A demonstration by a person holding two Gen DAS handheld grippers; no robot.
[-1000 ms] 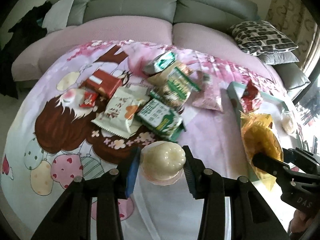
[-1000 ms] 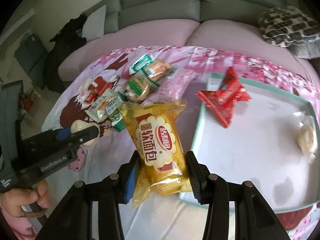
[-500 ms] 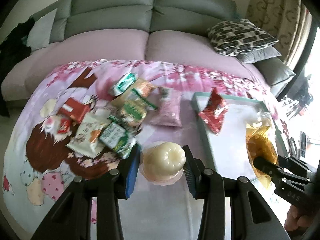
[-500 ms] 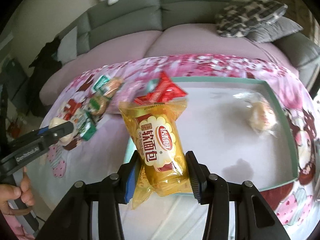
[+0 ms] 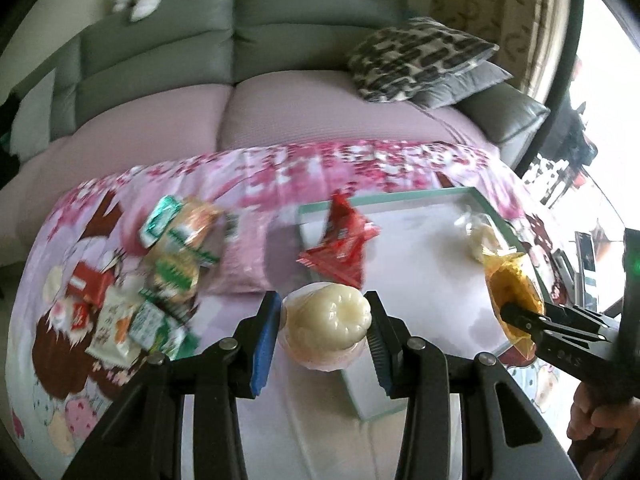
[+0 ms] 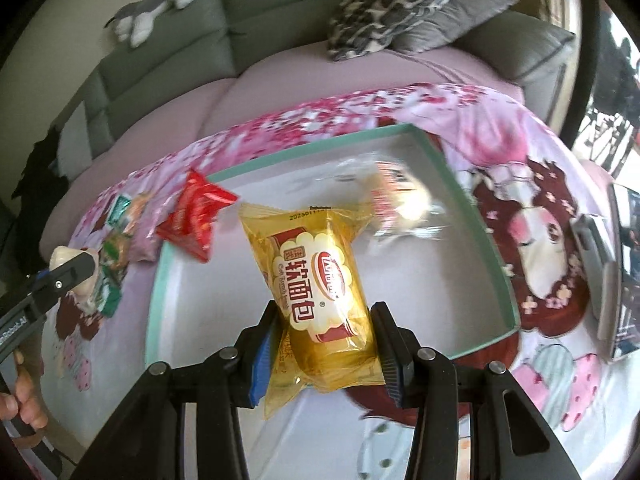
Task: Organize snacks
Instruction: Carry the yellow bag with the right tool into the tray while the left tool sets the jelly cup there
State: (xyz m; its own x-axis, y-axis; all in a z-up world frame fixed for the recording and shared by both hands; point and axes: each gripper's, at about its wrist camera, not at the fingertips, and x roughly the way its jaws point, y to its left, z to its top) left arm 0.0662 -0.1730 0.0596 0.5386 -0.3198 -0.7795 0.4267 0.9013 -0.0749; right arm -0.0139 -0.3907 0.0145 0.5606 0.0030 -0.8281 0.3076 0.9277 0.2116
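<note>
Snack tally, as I read it: tray (image 6: 476, 216) holds red packets (image 6: 192, 212) and one clear-wrapped bun (image 6: 400, 196) (blurred); my left gripper (image 5: 325, 320) clamps a pale bun (image 5: 328, 316), my right gripper (image 6: 326, 336) a yellow bread packet (image 6: 316, 280), both over the tray's near edge; far-left pile (image 5: 168, 280) remains unsorted.

black left gripper (image 5: 322, 328) frame, silver screws, blue pads inside its jaws.

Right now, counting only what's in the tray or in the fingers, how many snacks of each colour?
Yellow plastic bread packet, in right fingers: 1
Pale round buns, one in left fingers, one clear-wrapped in teal tray: 2
Red foil packets, overlapping at the tray's corner: 2
Total: 5
</note>
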